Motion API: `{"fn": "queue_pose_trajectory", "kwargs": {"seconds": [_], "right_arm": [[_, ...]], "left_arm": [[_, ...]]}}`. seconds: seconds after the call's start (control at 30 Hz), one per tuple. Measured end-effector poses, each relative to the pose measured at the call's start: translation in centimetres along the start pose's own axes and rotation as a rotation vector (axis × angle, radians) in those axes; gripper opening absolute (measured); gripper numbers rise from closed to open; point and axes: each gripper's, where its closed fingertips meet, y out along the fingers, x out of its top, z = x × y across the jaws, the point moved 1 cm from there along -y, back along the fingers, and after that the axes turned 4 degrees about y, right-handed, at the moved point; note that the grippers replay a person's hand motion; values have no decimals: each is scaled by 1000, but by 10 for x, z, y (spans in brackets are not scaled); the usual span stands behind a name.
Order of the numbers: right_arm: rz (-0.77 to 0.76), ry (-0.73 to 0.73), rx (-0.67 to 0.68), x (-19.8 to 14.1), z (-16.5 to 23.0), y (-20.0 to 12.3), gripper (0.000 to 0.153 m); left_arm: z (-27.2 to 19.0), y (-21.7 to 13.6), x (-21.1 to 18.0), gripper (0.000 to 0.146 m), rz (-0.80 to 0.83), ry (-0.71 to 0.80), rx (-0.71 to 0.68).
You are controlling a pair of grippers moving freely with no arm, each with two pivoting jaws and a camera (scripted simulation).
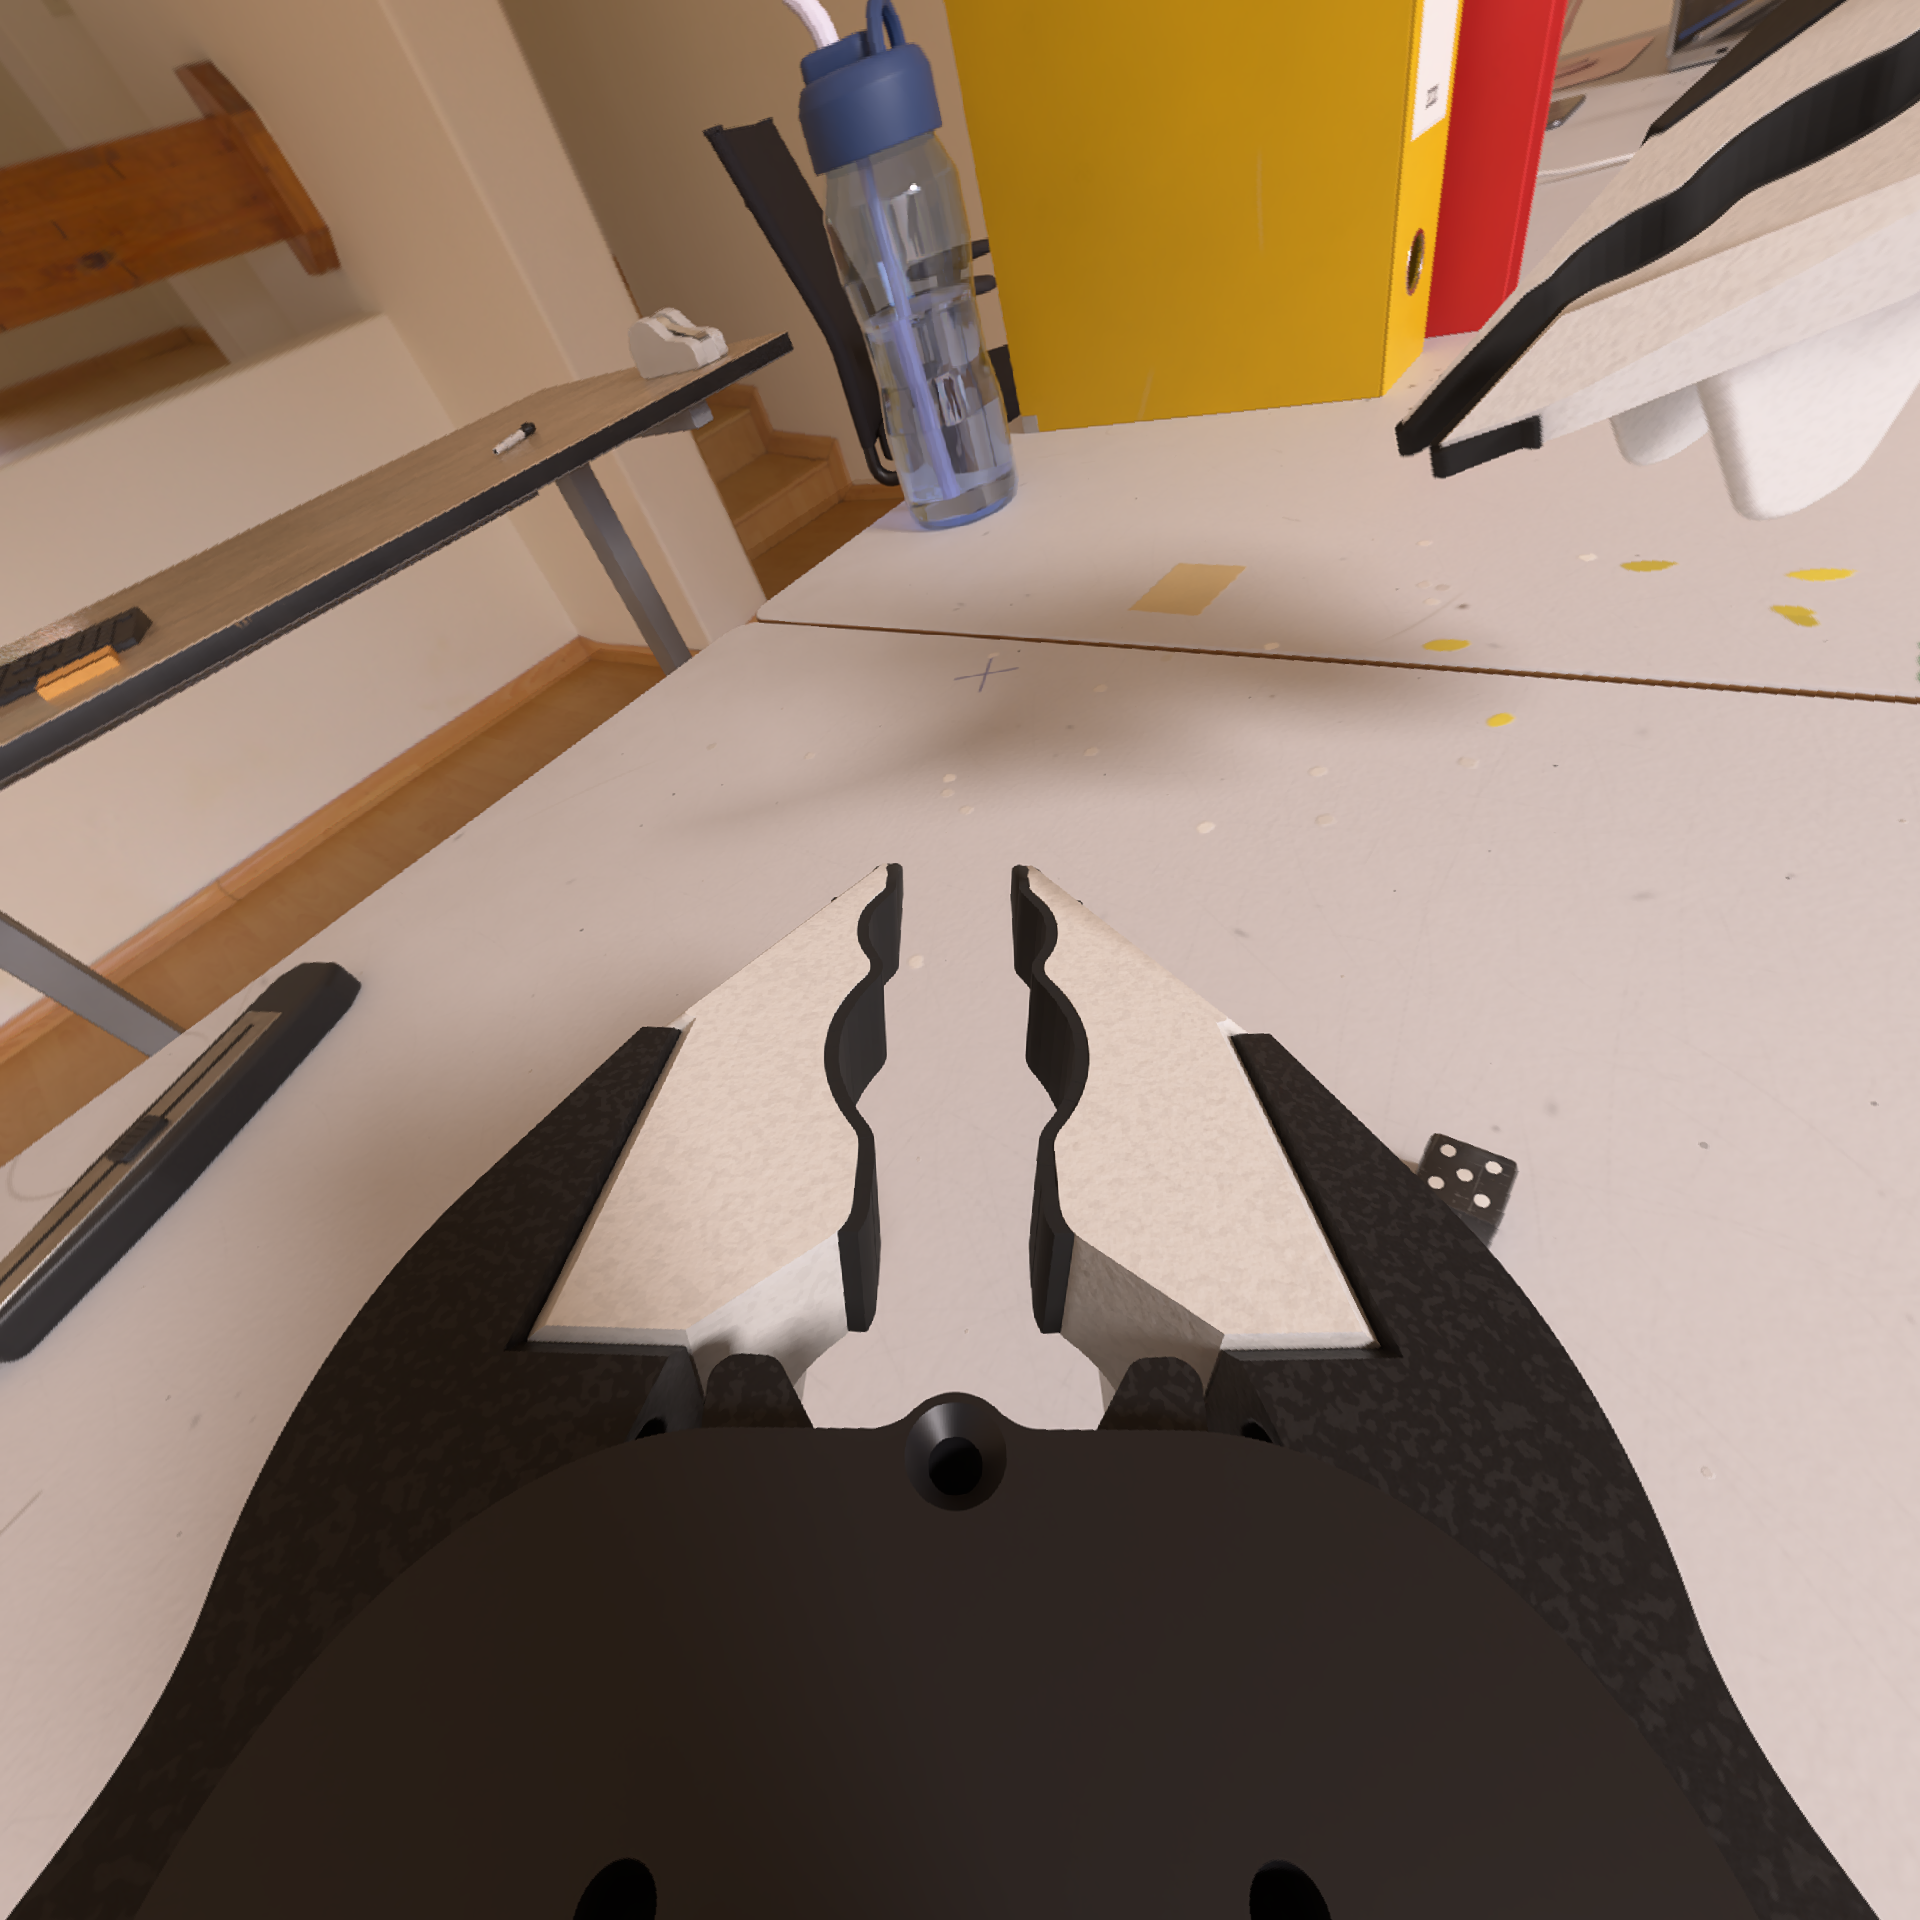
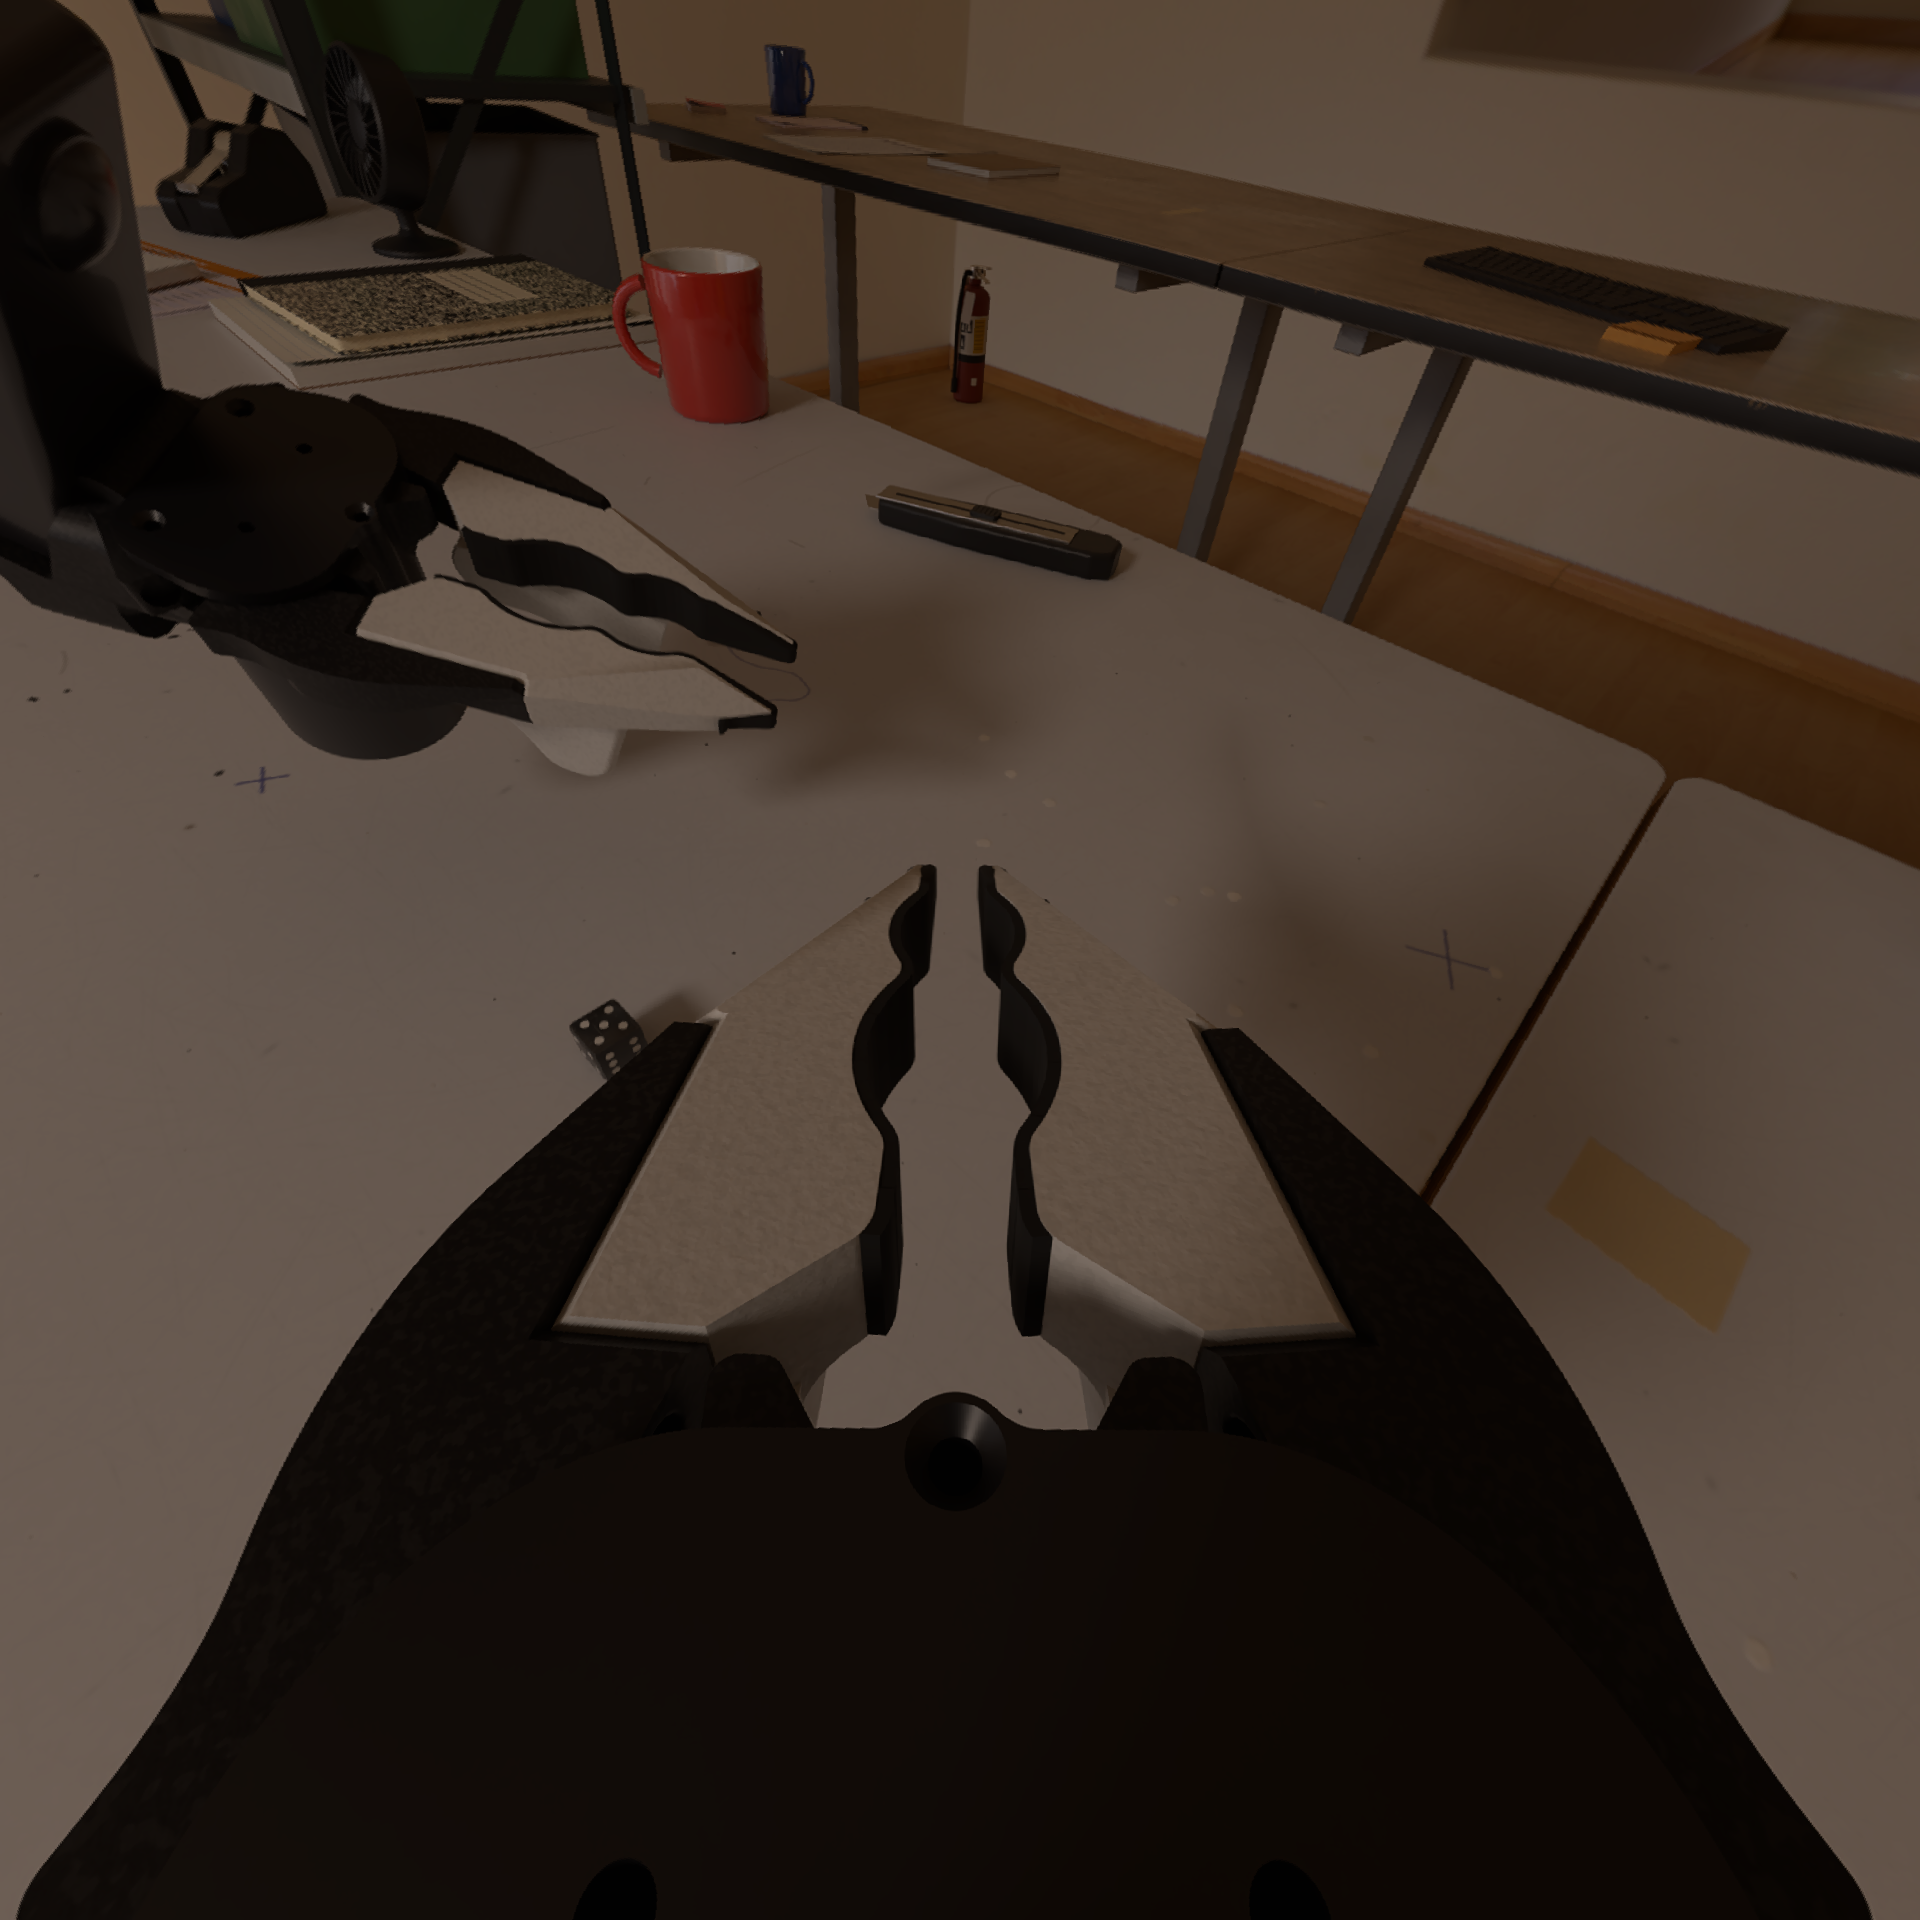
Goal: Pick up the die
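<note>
The die (image 1: 1470,1184) is small and black with white dots. It lies on the white table just right of my left gripper (image 1: 956,883), partly hidden behind that gripper's right finger mount. The left gripper is open and empty, low over the table. In the right wrist view the die (image 2: 608,1034) lies just left of my right gripper (image 2: 956,878), beside its left finger. The right gripper's jaws stand a narrow gap apart with nothing between them. Each gripper shows in the other's view: the left gripper (image 2: 781,681) at the left, the right gripper (image 1: 1418,449) at the upper right.
A clear water bottle with a blue cap (image 1: 914,312), a yellow binder (image 1: 1184,208) and a red binder (image 1: 1486,156) stand at the back. A black utility knife (image 2: 997,530) lies near the table edge. A red mug (image 2: 712,332) and notebooks (image 2: 416,301) sit farther off.
</note>
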Motion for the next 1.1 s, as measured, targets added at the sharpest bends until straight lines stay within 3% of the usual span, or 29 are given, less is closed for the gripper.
{"fn": "queue_pose_trajectory", "kwargs": {"seconds": [0.07, 0.47, 0.83, 1.1], "right_arm": [[-1, 8, 13, -6, -2, -2, 0], [27, -39, 48, -42, -8, -7, 0], [35, -117, 68, -49, 3, -3, 0], [36, -122, 48, -50, 0, -5, 0]], "left_arm": [[-3, 0, 2, 20, -2, 13, -9], [-34, -3, 7, 19, 43, 38, -184], [-86, -17, -18, 43, 223, 76, -596], [-100, -23, -44, 46, 362, 97, -693]]}}
